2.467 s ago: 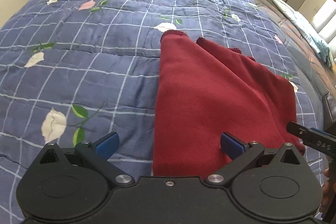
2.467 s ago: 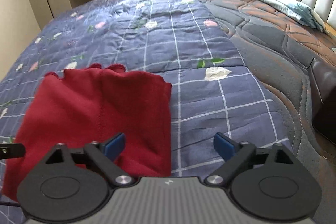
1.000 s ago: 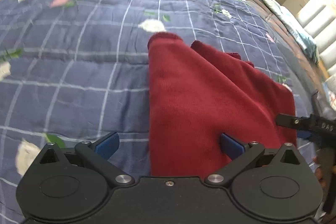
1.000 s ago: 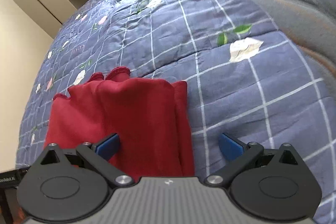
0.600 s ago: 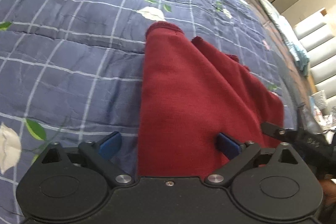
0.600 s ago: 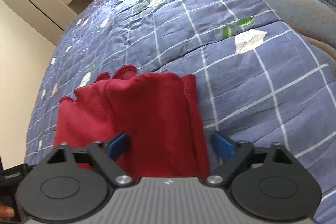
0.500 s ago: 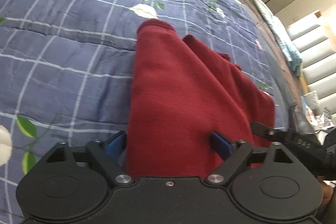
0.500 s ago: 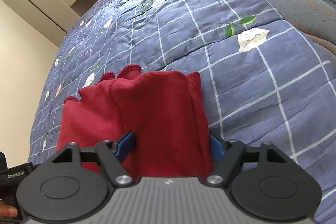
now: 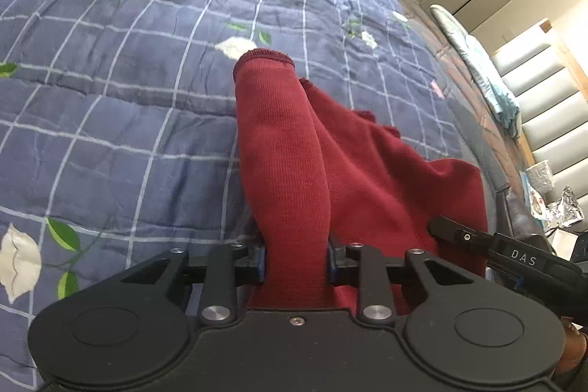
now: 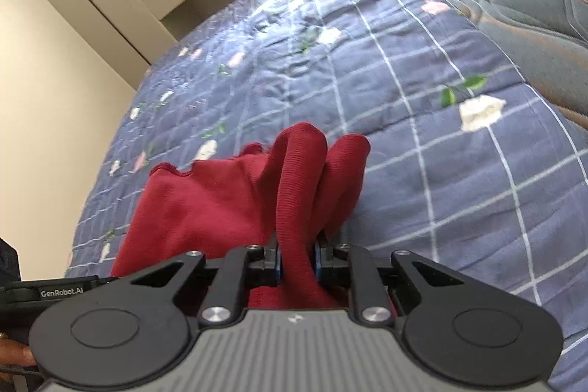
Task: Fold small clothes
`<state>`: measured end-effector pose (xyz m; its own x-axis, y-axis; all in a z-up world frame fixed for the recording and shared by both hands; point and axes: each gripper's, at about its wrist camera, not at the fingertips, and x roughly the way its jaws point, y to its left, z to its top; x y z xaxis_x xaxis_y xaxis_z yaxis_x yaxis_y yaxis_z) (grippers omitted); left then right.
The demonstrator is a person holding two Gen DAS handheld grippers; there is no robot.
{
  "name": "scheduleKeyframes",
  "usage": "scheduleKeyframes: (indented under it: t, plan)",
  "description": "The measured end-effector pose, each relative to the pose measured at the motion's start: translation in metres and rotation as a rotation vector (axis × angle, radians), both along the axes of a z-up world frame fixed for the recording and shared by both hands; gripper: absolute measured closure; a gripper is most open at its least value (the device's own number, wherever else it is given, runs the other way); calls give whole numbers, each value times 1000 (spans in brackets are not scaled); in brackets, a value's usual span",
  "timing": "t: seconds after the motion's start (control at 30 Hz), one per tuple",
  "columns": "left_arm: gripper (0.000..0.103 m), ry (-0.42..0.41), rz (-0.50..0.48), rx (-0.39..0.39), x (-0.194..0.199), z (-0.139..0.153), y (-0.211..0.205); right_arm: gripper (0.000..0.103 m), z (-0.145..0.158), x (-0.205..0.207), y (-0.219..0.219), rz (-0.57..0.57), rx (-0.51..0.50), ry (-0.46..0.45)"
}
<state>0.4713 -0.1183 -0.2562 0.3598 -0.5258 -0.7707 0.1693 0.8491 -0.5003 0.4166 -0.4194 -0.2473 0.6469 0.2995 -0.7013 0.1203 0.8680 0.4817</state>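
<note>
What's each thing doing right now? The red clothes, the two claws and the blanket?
Red garment: partly folded, near edge pinched up into ridges at two spots, far end resting on the quilt.
Left claw: shut on the garment's near left part.
Right claw: shut on the garment's near right part.
Blue flowered quilt: spread over the bed, lightly wrinkled, under the garment.

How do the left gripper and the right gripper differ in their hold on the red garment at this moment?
The left gripper pinches a broad, smooth fold at the left edge of the red garment; the right gripper pinches a narrower, ridged bunch at its right edge. The left gripper's body is plain black, the right's ribbed grey. Both are shut on cloth over the blue quilt.
</note>
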Motion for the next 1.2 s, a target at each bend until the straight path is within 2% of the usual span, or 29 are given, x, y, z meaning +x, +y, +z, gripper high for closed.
scheduleKeyframes:
  t: [0.1, 0.33, 0.7, 0.83, 1.0, 1.03, 1.1, 1.17, 1.2]
  plan:
    - [74, -35, -1, 3, -2, 14, 7, 86, 11, 2, 10, 30, 21, -30]
    - [74, -78, 48, 80, 1, 46, 35, 86, 21, 19, 46, 119, 71, -88]
    - [74, -104, 142, 170, 0, 63, 93, 87, 23, 53, 112, 270, 100, -107]
    - [73, -100, 162, 193, 2, 52, 111, 87, 10, 59, 132, 288, 91, -71]
    - [71, -36, 190, 261, 14, 1, 119, 86, -18, 67, 146, 255, 1, 16]
    - [69, -34, 197, 270, 15, -3, 121, 86, -18, 69, 146, 247, -15, 36]
    - [62, -20, 244, 238, 14, -3, 129, 81, -14, 71, 147, 245, -25, 54]
    - [34, -14, 298, 258, 9, 3, 133, 64, -10, 66, 153, 268, -97, 56]
    - [29, -24, 323, 279, 5, 8, 134, 62, -8, 63, 154, 276, -114, 57]
